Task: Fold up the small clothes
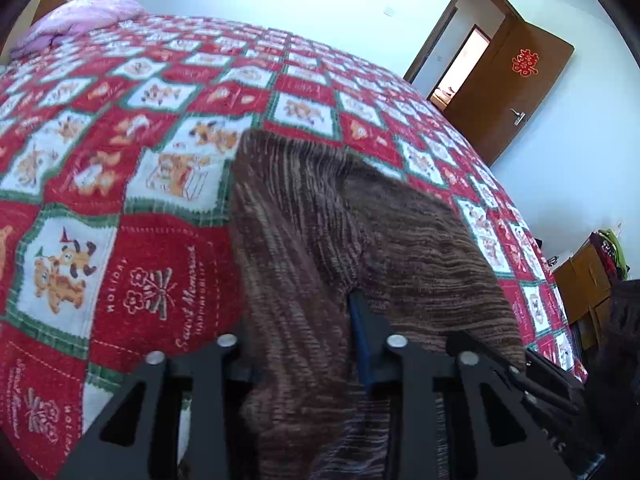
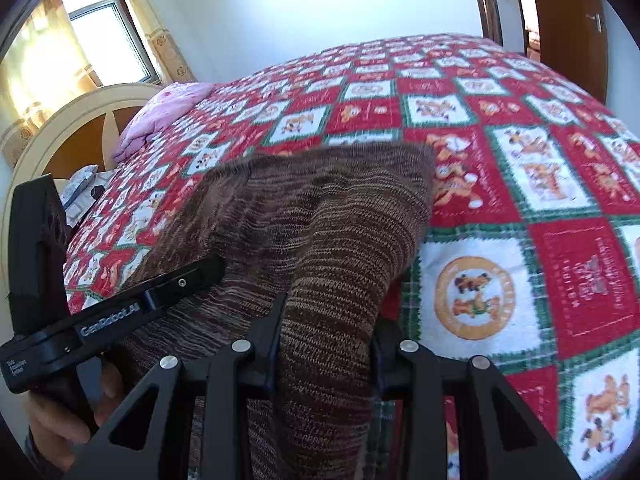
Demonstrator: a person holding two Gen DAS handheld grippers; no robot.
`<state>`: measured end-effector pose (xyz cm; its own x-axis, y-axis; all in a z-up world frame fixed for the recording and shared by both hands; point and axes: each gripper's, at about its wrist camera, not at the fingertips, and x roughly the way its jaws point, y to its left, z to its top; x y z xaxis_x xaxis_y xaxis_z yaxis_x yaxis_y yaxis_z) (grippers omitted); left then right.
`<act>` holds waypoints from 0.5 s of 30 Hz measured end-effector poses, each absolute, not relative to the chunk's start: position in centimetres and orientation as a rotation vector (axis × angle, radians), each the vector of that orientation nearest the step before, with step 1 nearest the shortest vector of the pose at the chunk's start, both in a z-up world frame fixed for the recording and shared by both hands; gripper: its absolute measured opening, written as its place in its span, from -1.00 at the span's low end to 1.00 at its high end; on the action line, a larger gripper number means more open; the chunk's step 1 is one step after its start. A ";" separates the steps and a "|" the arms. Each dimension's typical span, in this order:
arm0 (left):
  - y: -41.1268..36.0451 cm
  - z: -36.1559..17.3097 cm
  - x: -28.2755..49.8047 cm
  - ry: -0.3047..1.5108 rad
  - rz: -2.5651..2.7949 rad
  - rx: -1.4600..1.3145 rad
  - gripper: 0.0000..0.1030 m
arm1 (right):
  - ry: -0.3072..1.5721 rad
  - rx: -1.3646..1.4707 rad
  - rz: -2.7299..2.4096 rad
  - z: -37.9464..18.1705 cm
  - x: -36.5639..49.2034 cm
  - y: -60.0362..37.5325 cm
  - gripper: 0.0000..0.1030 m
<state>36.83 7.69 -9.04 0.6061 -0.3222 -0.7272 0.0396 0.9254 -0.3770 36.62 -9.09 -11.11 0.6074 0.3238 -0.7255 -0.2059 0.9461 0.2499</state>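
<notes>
- We take this for a bedroom in a home.
- A bed [image 2: 500, 128] fills most of both views, spread with a red, white and green patchwork bedcover [image 1: 160, 128] printed with cartoon dogs.
- A pink quilt [image 2: 160, 120] lies bunched at its head, against a cream arched headboard [image 2: 80, 120].
- Patterned curtains [image 2: 164, 40] hang beside a sunlit window [image 2: 104, 36].
- White walls; a brown wooden door [image 1: 516, 92] stands open, a red paper decoration [image 1: 525, 63] on it.
- A wooden cabinet [image 1: 580, 280] stands past the bed's corner.
</notes>
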 end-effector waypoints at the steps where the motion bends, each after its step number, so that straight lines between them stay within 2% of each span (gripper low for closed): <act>1: 7.4 -8.4 36.7 0.889 -0.232 -0.338 -0.45 | 0.857 0.139 0.307 -10.6 36.3 -9.2 -0.33; 9: -0.3 -2.2 35.1 0.808 -0.459 -0.333 -0.47 | 0.702 0.057 0.204 -1.4 31.2 -14.1 -0.34; 15: -12.1 -0.7 33.6 0.802 -0.666 -0.296 -0.47 | 0.642 0.024 0.010 2.2 25.7 -23.7 -0.34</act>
